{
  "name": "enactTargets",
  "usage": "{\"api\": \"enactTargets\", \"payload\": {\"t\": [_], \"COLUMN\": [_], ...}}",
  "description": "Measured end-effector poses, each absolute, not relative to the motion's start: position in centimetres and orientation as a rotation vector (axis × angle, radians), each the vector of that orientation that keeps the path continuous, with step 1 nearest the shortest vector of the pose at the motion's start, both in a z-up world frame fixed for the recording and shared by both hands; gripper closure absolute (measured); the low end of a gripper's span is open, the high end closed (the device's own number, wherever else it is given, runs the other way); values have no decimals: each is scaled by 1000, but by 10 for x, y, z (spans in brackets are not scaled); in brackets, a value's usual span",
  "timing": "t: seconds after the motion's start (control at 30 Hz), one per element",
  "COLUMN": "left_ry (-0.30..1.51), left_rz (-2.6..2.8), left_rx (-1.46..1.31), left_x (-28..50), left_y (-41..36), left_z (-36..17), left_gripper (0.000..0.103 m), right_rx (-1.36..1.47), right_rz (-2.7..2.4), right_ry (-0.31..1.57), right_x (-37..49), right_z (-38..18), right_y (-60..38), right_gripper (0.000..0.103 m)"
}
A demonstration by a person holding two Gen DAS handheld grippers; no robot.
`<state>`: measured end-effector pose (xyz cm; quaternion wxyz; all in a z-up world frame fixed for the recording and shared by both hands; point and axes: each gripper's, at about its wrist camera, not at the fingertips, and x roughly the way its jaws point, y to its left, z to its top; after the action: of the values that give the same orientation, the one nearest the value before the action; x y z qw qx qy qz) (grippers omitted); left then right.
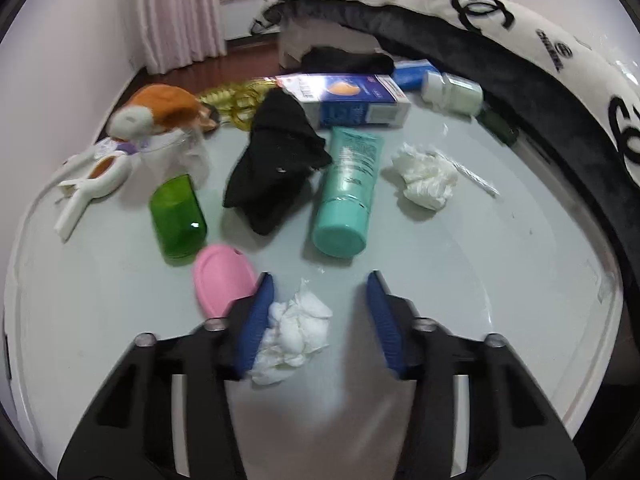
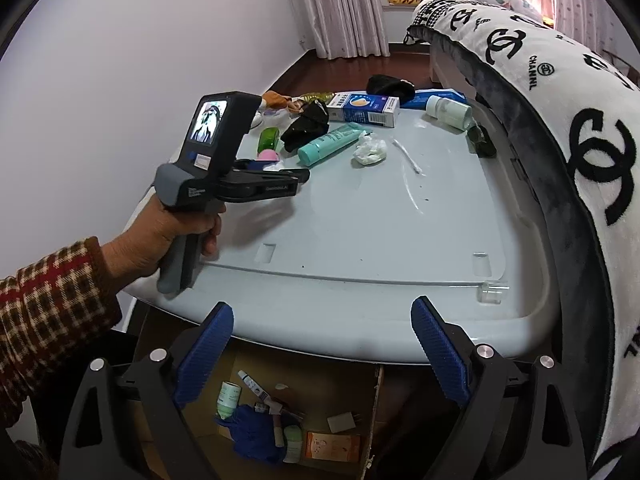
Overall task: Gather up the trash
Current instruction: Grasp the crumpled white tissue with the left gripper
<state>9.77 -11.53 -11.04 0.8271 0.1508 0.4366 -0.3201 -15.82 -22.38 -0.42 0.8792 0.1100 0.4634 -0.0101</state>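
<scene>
Straddling a crumpled white tissue point(image 1: 294, 334), the left gripper point(image 1: 320, 292) points down at the pale glass tabletop point(image 1: 460, 272). Its jaws stand apart: the wad touches the inner face of the left blue pad point(image 1: 256, 320), while a clear gap separates it from the right pad, so nothing is clamped. Just beyond the left finger lies a pink oval case point(image 1: 222, 282). Farther on are a green cup point(image 1: 178, 222) on its side, a black sock point(image 1: 276, 160) and a teal tube point(image 1: 348, 196), with a second crumpled tissue point(image 1: 424, 176) to the right of the tube. At the far edge lies a blue carton point(image 1: 352, 98).

The right gripper point(image 2: 322, 320) hangs with jaws wide and empty at the table's near edge, above a cardboard box point(image 2: 360, 412) of discarded items on the floor.
</scene>
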Motion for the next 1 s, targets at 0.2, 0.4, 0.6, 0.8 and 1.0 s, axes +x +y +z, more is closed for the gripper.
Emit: {"api": "enactTargets", "payload": {"t": [0.2,0.4,0.6,0.8,1.0], "left_ry": [958,923,916,957,959], "left_rz": [-645,-678,-692,-712,-704], "left_rx": [289,301,274,269,221], "left_x": [82,43,9,6,15], "left_y": [-97,-81,-64,-54,-35], "left_z": [-102,-71,-54,-69,-60], "left_gripper": [87,87,87,87,87], "right_rx": [223,241,105,54,-20], "right_rz": [-37,-38,-4,1,-61], "right_ry": [952,929,910,921,982], "right_x": [-159,-143,-63,21,70], "right_z": [-3,2,1,-36,-65], "right_y": [-226,-243,-257,-261,-261], "right_gripper": [14,14,14,16,20]}}
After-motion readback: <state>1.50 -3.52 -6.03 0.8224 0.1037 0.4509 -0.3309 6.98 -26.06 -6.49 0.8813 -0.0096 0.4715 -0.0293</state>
